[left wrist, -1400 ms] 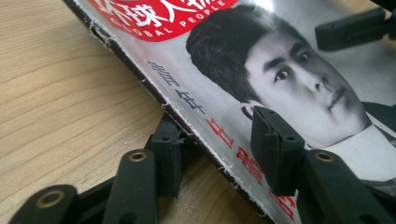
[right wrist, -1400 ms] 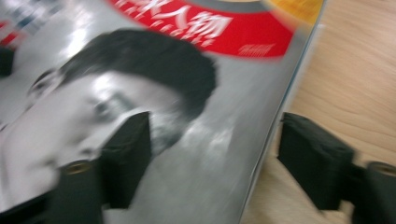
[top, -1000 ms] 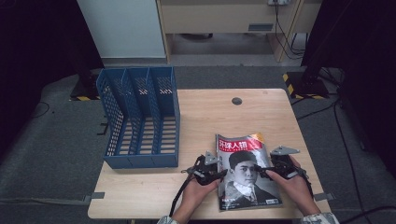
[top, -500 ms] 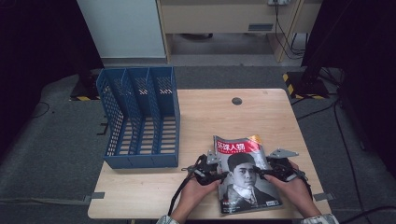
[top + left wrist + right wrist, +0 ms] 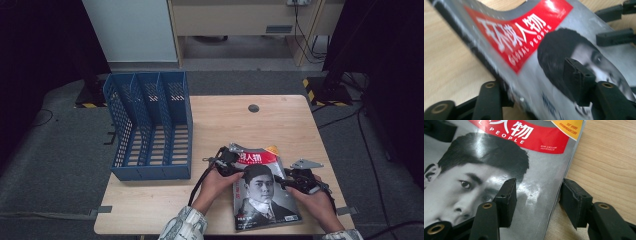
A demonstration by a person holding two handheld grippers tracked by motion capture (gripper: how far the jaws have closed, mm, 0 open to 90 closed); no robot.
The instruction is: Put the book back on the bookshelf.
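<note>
Rack (image 5: 150, 130) compartments bare; magazine (image 5: 262, 190) lies beside it.

Pale wooden table (image 5: 280, 125) on grey carpet (image 5: 55, 165), taped down at the near corners. Beyond its far edge, a white panel (image 5: 132, 30) and a beige cabinet (image 5: 235, 17) with trailing cables. Deep shadow at both sides.

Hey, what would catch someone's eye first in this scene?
The magazine with its red title band, at the table's near right edge, held between the left tool and right tool. Next, the blue file rack standing at the table's left side.
</note>
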